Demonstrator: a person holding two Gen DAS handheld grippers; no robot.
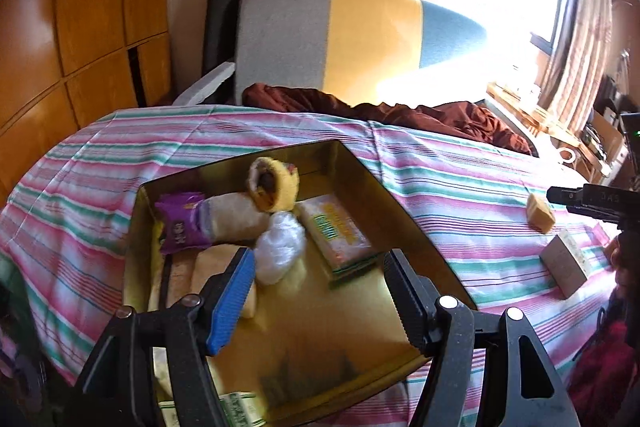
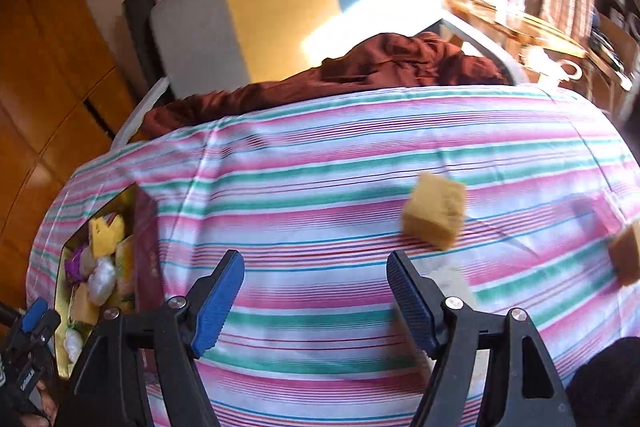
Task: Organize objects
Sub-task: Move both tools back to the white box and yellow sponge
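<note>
Flanking the gold box (image 1: 362, 163): striped bedspread (image 1: 460, 187), sponge block (image 1: 541, 213).

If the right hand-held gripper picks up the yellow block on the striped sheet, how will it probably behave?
The yellow sponge-like block looks porous and matte, so it is probably light and will squash somewhat between the pads rather than slip. Its flat faces suggest it will not roll. On the soft striped bedsheet, a push may tip it rather than slide it.
</note>
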